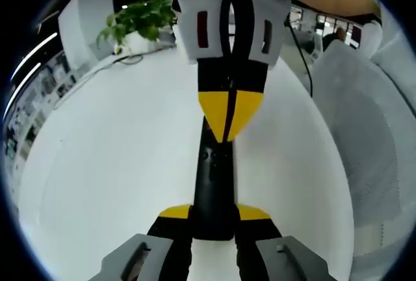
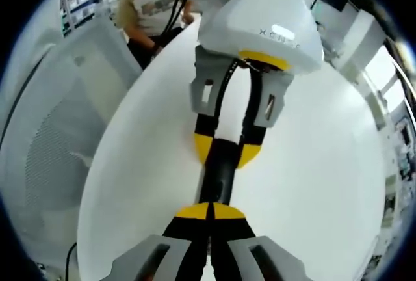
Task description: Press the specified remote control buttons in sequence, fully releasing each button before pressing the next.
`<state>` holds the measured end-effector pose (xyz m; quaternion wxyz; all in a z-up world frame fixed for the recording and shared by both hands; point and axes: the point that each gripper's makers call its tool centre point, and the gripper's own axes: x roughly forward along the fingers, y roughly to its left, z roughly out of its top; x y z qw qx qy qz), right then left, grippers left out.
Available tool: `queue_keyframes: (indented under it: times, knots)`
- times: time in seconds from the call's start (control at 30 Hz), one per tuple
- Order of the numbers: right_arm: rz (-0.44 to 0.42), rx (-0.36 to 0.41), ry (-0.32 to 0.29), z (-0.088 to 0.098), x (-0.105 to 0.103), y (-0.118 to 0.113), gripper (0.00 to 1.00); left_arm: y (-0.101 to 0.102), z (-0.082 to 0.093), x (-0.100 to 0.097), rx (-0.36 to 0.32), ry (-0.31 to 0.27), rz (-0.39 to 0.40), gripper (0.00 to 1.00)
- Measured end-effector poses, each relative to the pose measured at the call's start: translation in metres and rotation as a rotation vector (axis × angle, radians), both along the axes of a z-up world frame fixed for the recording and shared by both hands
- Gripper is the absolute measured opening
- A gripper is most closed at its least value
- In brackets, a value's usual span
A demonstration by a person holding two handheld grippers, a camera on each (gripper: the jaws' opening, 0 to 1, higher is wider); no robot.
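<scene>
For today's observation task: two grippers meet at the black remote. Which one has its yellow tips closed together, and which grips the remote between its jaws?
The right gripper has its tips pressed together over the remote. The left gripper clamps the remote's end, tips apart.

One remote, two grippers, one table, one plant.

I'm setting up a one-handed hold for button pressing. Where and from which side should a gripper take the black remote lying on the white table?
Grip the remote at its near end, jaws across its narrow width, coming in along its length. It is long and slim, lying flat on the white table, so its long sides suit the pads. The left gripper holds it this way, leaving the buttoned top open to the right gripper, probably a sound choice.
</scene>
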<state>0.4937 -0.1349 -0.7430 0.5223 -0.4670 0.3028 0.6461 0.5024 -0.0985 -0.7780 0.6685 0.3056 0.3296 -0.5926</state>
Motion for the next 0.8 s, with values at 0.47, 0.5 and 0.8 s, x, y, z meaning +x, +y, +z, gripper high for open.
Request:
queue_keyframes:
  times: [0.47,0.5,0.8]
  knots:
    - [-0.001,0.008,-0.017,0.0066,0.0063,0.0021,0.0,-0.0007,-0.0001,-0.0001,-0.002,0.002,-0.003,0.23]
    - [-0.001,0.008,-0.016,0.0068,0.0063,0.0023,0.0,-0.0008,-0.0001,-0.0001,-0.003,0.002,-0.004,0.23]
    - [0.002,0.018,-0.019,0.008,0.0094,0.0066,0.0,-0.0008,-0.0001,0.0,-0.006,0.004,-0.003,0.23]
